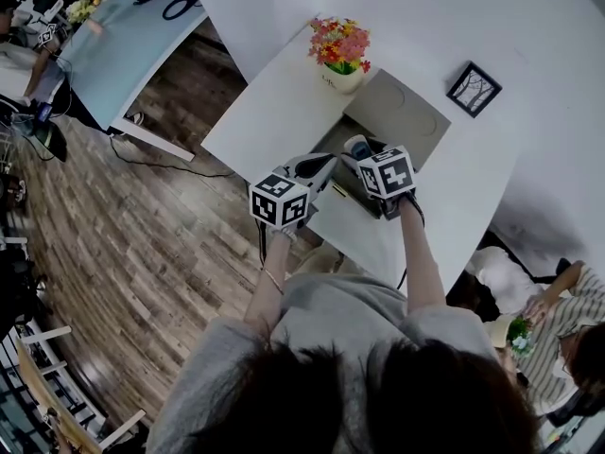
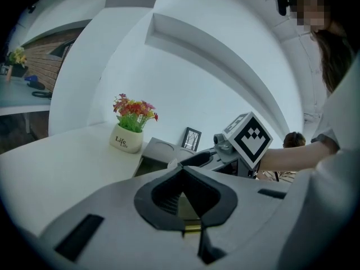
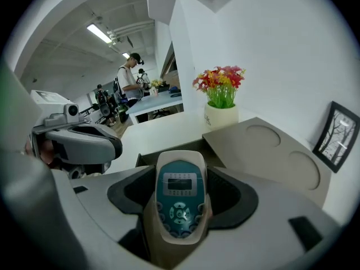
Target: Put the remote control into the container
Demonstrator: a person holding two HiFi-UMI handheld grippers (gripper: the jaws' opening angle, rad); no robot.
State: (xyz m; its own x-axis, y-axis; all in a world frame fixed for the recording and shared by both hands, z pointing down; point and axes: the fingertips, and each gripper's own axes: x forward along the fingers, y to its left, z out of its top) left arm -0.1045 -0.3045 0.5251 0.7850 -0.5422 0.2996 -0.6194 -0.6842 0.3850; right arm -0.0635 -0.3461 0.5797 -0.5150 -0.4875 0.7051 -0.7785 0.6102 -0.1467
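The right claw [image 3: 181, 198] is clamped on the remote control [image 3: 180, 180], which it holds face-up and lengthwise. This is probably so it can go nose-first into the open grey container [image 3: 143, 160], just ahead at 12 o'clock on the tabletop [image 3: 169, 129]. The remote has a white rim, a teal face, a small screen and round buttons. The left claw [image 2: 181, 200], at 9 o'clock, has its jaws together on nothing.

**Mostly matt plastic, with a little gloss**

We see the remote control [image 3: 179, 179] as smooth plastic, its teal face faintly glossy. The right gripper [image 3: 180, 207] and left gripper [image 2: 181, 176] have matt grey plastic shells with darker, ribbed pads. The container [image 3: 264, 145] looks matt and smooth. The table [image 1: 274, 102] is smooth white, the floor [image 1: 142, 244] grained wood planks, and the pot [image 2: 126, 140] glazed.
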